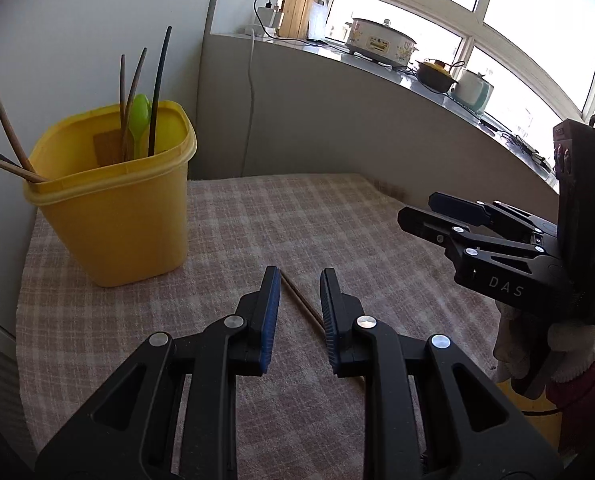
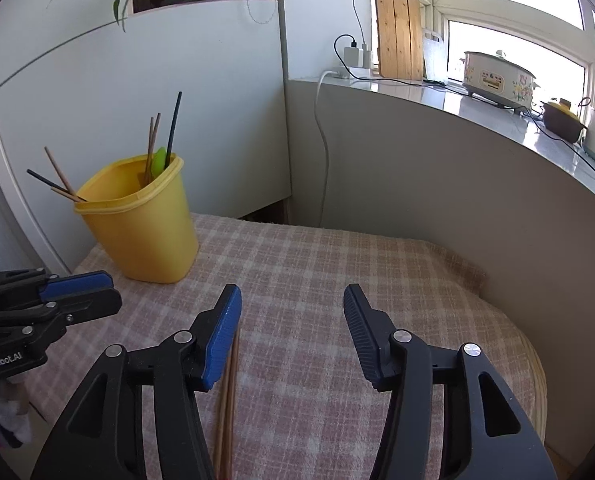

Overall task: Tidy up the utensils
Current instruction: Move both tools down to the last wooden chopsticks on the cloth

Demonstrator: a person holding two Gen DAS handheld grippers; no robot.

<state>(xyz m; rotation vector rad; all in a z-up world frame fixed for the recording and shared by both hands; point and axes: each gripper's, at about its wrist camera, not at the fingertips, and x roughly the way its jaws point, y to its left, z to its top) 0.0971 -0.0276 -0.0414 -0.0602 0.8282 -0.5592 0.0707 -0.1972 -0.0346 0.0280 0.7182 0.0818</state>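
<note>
While both hover spread, left hand-held gripper (image 1: 299, 276) straddles chopsticks (image 1: 303, 304), right hand-held gripper (image 2: 293, 294) alongside.

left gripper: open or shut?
Open. The left gripper shows a clear gap between its pads, with the chopsticks lying ungripped on the cloth between them.

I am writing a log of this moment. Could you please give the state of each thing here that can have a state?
Left gripper: jaws open, around the chopsticks, not closed.
Right gripper: jaws open, holding nothing.
Chopsticks: lying flat on the checked cloth.
Yellow container: upright, no lid, holding chopsticks and a green spoon.
</note>
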